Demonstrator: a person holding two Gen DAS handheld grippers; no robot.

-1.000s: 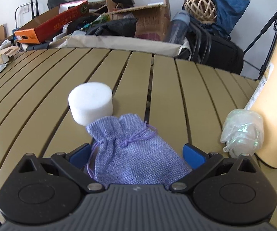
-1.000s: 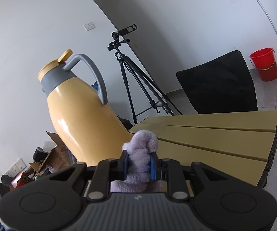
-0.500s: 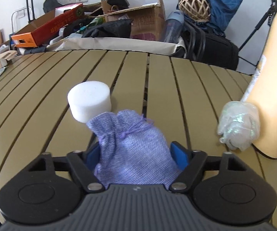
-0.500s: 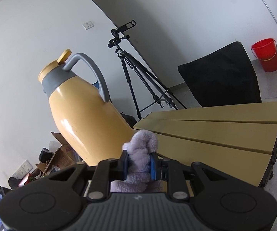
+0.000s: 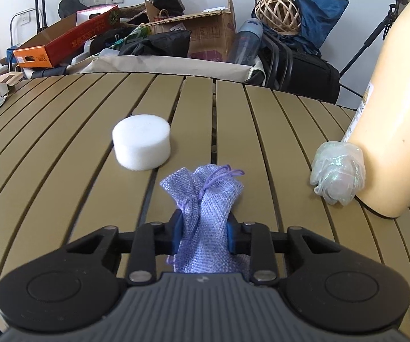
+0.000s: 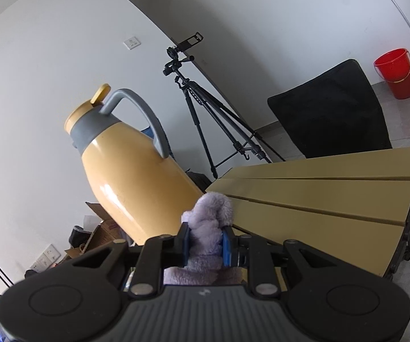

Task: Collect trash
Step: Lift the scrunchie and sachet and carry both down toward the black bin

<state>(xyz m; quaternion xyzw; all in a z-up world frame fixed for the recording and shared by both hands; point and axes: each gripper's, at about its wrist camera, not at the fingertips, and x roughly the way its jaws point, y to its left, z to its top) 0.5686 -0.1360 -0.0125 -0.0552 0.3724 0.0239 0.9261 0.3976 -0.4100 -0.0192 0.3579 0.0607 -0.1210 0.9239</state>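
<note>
Between the blue pads of the left gripper (image 5: 203, 232) sits the purple drawstring pouch (image 5: 205, 196), its neck bunched as the jaws are closing on it, pads already pressing the cloth. Complete the squeeze before lifting, and raise it straight, clear of the white foam puck (image 5: 141, 147) ahead-left and the crumpled glove (image 5: 337, 177) against the yellow jug (image 5: 398, 131) ahead-right. The right gripper (image 6: 205, 240) is clamped fully on a fluffy lilac cloth (image 6: 209, 222), held above the slatted table (image 6: 333, 196).

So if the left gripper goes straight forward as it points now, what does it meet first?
Probably the slatted table. The left gripper, its jaws closing on the purple pouch, points down past the white foam cylinder, which lies slightly left; depth is unclear.
</note>
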